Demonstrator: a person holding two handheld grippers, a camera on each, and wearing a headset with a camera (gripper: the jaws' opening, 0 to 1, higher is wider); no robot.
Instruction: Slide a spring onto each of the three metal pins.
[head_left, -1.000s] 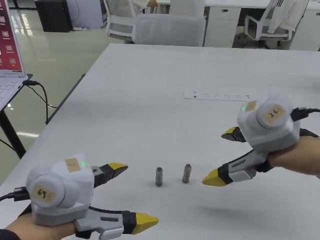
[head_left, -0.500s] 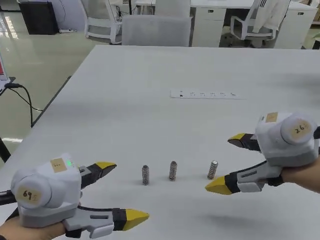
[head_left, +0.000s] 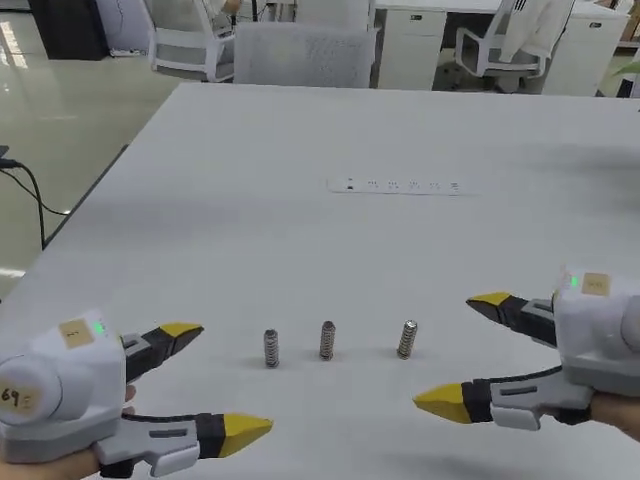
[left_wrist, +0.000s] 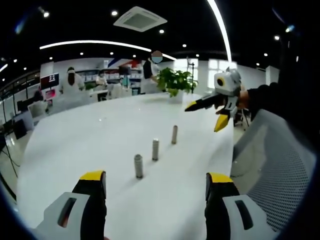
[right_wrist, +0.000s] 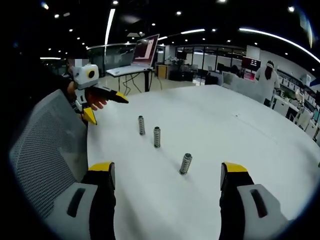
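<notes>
Gaping and empty at the left tongs (head_left: 222, 378), low over the near tabletop (head_left: 300, 230); same at the right tongs (head_left: 458, 350), gripping nothing; standing upright between them in a row, apart from both: left spring (head_left: 271, 348), middle spring (head_left: 327, 340), right spring (head_left: 407, 339); pins too small to make out inside the coils; seemingly at the last step, all three sleeved; next, calls for checking full seating, then backing away without nudging the row.

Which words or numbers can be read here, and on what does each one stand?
"69": on the round sticker on the left gripper.
The tan labels on top of the left gripper and the right gripper: nothing readable.
Marks on the power strip: too small to read.
The laptop screen: too blurred.
</notes>
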